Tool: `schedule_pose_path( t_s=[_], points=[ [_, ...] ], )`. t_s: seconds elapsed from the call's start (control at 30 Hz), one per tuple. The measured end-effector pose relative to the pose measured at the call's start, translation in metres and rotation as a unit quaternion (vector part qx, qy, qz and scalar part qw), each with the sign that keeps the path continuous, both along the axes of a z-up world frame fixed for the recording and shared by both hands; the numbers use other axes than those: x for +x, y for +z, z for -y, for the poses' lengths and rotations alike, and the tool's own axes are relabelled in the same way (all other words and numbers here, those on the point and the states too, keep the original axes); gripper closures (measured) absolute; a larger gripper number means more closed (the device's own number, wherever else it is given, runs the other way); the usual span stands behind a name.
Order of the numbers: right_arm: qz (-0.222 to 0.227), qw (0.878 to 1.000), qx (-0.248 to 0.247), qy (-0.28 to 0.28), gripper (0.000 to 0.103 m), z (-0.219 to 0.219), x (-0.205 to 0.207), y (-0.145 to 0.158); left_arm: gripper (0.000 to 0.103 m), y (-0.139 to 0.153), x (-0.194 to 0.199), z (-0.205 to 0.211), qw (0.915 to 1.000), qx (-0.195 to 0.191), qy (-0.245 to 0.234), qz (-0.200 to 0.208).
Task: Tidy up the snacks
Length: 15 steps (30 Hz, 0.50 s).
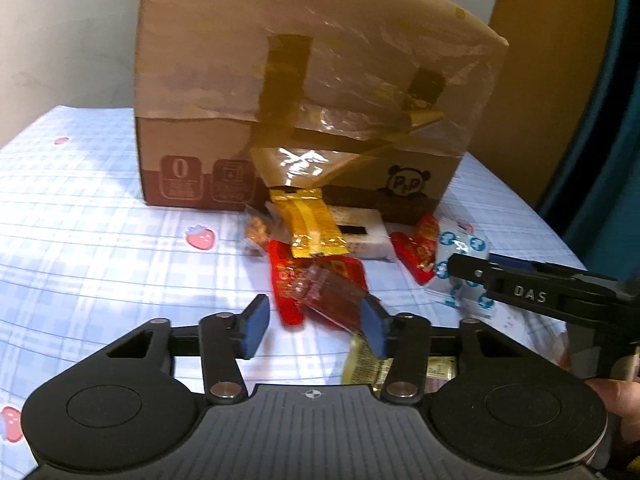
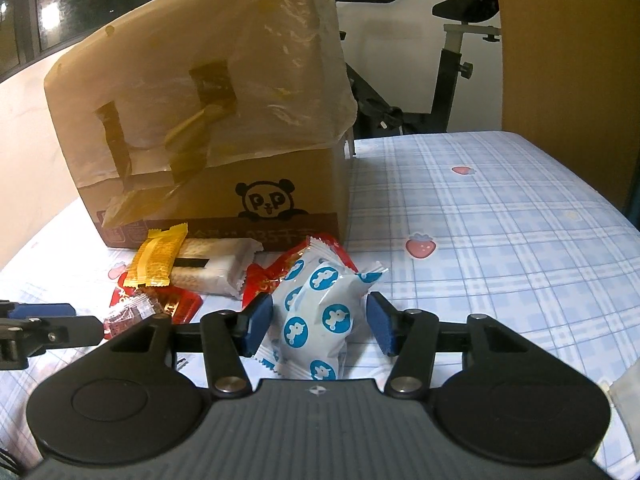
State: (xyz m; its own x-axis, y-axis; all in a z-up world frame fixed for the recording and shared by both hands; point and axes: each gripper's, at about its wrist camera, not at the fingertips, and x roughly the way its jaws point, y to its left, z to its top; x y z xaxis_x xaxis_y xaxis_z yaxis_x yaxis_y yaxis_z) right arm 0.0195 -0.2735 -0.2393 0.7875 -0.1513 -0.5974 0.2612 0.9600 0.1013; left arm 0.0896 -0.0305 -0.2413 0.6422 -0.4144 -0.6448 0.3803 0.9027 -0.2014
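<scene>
A pile of snacks lies in front of a taped cardboard box (image 1: 304, 92) (image 2: 208, 120). My left gripper (image 1: 316, 328) is open around the near end of a clear brown-red packet (image 1: 328, 292), which lies on a red packet (image 1: 288, 280). My right gripper (image 2: 320, 324) is open around white packets with blue dots (image 2: 320, 304), also in the left wrist view (image 1: 460, 264); its pads do not press them. A yellow wrapper (image 1: 308, 220) (image 2: 160, 256) lies on a white bar (image 1: 368, 236) (image 2: 216, 264). A second red packet (image 1: 418, 248) (image 2: 276, 272) lies beside them.
The surface is a blue plaid cloth with strawberry prints (image 1: 100, 208) (image 2: 500, 220). A yellow-green packet (image 1: 368, 368) lies under my left gripper. An exercise bike (image 2: 452, 64) stands behind the table. A brown panel (image 2: 560, 48) stands at the right.
</scene>
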Motion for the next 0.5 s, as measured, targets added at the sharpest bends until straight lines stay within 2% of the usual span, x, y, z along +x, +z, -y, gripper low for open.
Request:
schedule_pose_path(
  t_s=[0.17, 0.33, 0.43, 0.5],
  points=[
    [0.001, 1.000, 0.004, 0.000, 0.048, 0.001, 0.000, 0.000, 0.055, -0.001, 0.000, 0.003, 0.9998, -0.013, -0.014, -0.008],
    [0.002, 1.000, 0.006, 0.000, 0.048, 0.001, 0.001, -0.001, 0.053, -0.002, 0.004, 0.002, 0.9999, 0.003, 0.009, -0.007],
    [0.003, 1.000, 0.009, -0.001, 0.048, 0.001, 0.001, -0.001, 0.041, 0.000, 0.012, -0.001, 0.9996, 0.011, 0.026, -0.009],
    [0.003, 1.000, 0.010, -0.001, 0.048, 0.001, 0.001, -0.001, 0.039, 0.004, 0.020, 0.000, 0.9995, 0.011, 0.030, -0.004]
  ],
)
